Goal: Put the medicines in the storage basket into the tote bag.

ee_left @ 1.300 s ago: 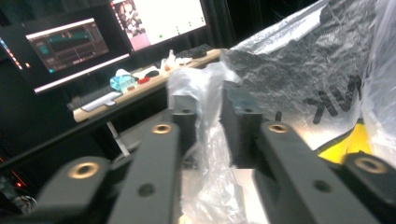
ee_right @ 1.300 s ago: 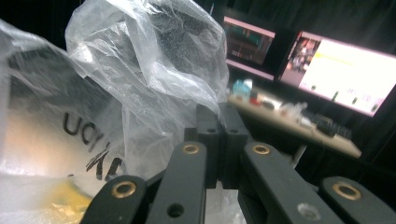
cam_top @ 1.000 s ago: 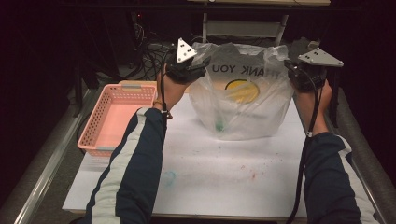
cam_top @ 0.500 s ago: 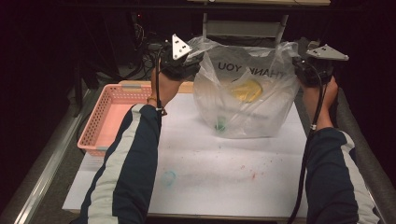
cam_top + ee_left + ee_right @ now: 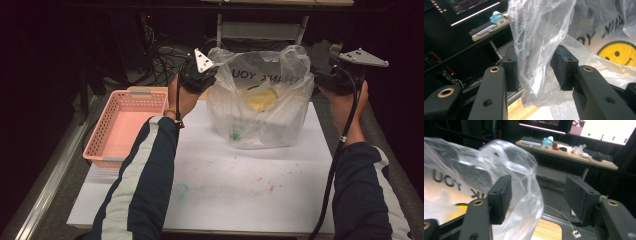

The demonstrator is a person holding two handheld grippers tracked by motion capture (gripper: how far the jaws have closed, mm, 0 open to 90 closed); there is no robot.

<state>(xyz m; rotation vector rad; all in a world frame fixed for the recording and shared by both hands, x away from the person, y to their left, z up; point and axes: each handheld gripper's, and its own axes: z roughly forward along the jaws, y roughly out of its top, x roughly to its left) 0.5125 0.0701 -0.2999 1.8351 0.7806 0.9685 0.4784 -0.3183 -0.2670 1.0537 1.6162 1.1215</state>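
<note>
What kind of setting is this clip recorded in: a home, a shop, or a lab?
Most likely a lab or data-collection workspace: a paper-covered table in a dark room, lit monitors and a keyboard on a desk behind, and loose cables on the floor.

My left tongs [image 5: 535, 68] are open, held up high. My right tongs [image 5: 541, 200] are open too. Both my arms reach forward.

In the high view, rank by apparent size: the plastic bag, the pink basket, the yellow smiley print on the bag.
1. Plastic bag, largest.
2. Pink basket, somewhat smaller, though close enough to the bag that the gap is modest.
3. Yellow smiley print, clearly smallest.
</note>
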